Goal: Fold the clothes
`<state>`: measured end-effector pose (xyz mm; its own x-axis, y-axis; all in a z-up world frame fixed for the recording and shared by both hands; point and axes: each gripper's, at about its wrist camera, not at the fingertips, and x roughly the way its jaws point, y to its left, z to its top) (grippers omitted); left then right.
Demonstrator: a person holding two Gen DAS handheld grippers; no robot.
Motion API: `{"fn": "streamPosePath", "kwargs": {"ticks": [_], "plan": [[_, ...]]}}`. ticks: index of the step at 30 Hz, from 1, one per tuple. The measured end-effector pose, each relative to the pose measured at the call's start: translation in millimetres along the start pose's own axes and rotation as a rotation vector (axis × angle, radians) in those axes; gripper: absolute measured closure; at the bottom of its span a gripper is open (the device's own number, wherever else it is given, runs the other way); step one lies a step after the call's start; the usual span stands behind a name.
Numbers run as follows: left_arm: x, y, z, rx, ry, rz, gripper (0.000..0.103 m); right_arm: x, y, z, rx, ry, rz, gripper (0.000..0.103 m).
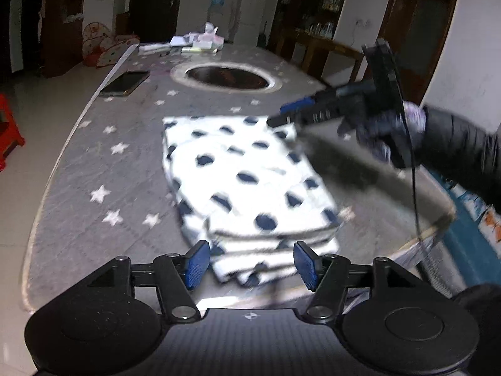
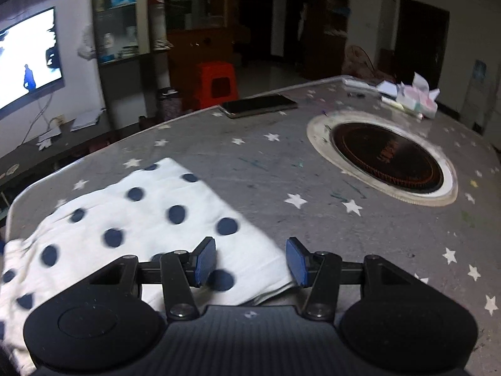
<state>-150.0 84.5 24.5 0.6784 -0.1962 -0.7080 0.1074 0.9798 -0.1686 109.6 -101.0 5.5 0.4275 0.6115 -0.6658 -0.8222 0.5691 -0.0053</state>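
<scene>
L gripper w/ blue pads hangs over the near edge of a folded white cloth w/ navy dots, jaws apart, nothing pinched. R gripper is likewise parted and empty, above the cloth's corner; in the left wrist view it appears blurred, held by a gloved hand. Cloth lies on a grey star-print table, near side. Beyond: round inset burner, phone, papers.
</scene>
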Motion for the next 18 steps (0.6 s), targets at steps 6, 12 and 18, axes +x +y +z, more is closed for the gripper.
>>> {"fn": "streamPosePath", "kwargs": {"ticks": [6,12,18], "plan": [[17,2,-6,0.019,0.035,0.034,0.038,23,-7,2,0.005,0.055,0.017,0.052],[28,6,-4,0.057,0.045,0.077,0.035,21,-10,-5,-0.004,0.092,-0.019,0.052],[42,20,11,0.048,0.031,0.123,0.035,5,-17,-16,-0.009,0.110,-0.107,0.052]]}}
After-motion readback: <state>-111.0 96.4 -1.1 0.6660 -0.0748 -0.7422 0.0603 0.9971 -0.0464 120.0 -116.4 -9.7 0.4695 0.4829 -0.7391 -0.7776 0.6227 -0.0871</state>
